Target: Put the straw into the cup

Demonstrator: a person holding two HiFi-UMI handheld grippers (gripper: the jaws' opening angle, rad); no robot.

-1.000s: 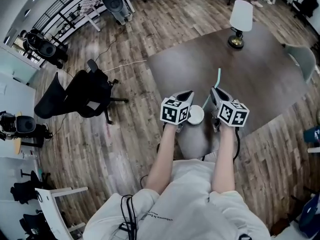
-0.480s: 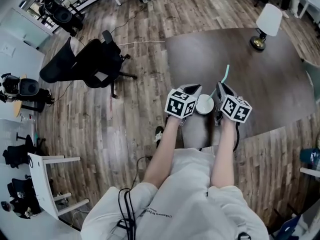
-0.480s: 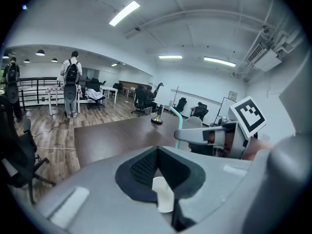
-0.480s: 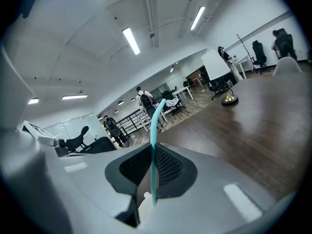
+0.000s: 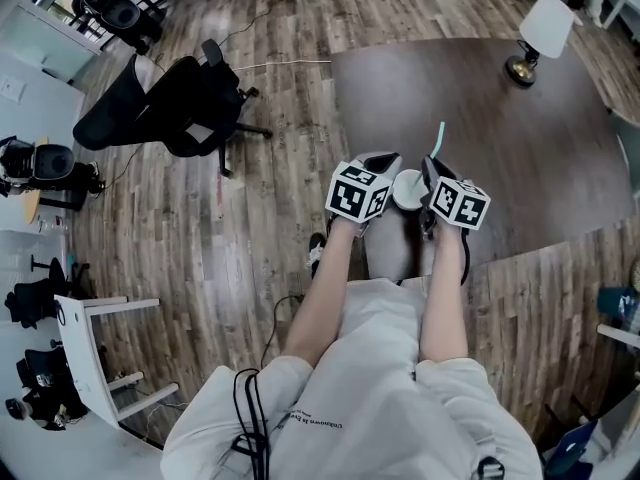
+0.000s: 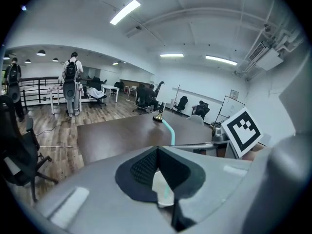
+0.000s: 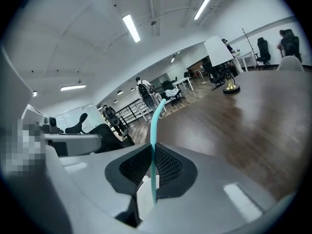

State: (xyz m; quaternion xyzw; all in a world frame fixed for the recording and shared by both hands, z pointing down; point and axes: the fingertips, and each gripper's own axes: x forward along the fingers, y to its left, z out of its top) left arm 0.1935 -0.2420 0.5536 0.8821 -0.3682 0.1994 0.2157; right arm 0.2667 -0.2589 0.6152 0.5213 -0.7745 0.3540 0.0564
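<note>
Seated operator at a dark table (image 5: 520,138), seen from above. The right tongs (image 7: 152,147) are clamped on the teal straw (image 7: 154,130), which passes between the pads and rises beyond them, bending near its top. The left tongs (image 6: 157,150) are closed, pads meeting at their tips; a pale piece lower in the gap cannot be identified. In the head view the white cup (image 5: 408,188) stands between the two grippers at the near left part of the table. The left marker cube (image 5: 358,190) is just to its left and the right marker cube (image 5: 458,203) just to its right. The straw lies just right of the cup and points away from the operator, outside the cup. A lamp (image 5: 540,30) with a white shade stands at the far right of the table, well apart from the cup. A black office chair (image 5: 180,108) stands on the wooden floor (image 5: 250,238), left of the table.
</note>
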